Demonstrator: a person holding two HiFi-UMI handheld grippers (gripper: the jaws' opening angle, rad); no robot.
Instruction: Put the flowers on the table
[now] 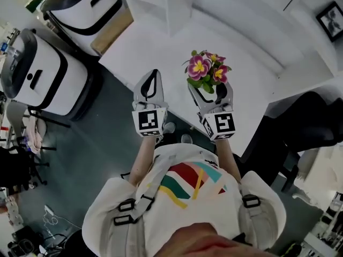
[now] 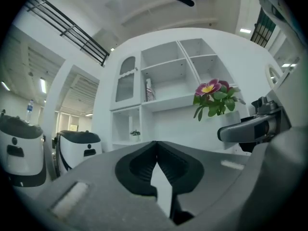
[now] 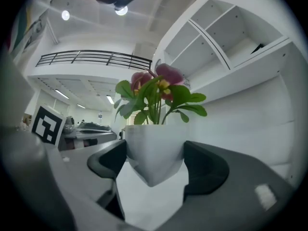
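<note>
One pot of flowers (image 1: 206,71), its white pot (image 3: 154,153) pinched by the right gripper (image 1: 211,91) over the table (image 1: 161,44) (not yet set down).

Left gripper (image 1: 151,85): jaws pressed together, empty.

Risk: the tapered pot may slip downward.

The grip shows only in the right gripper view; the table below shows only in the head view.

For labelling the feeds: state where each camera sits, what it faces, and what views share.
Head view: on the person's head, facing steeply down at left gripper, right gripper, flowers, table; arms and torso show.
Left gripper view: on the left gripper, facing along its shut fingers toward shelves.
Right gripper view: on the right gripper, facing the flowers' pot between its fingers.
Shared: the flowers.
</note>
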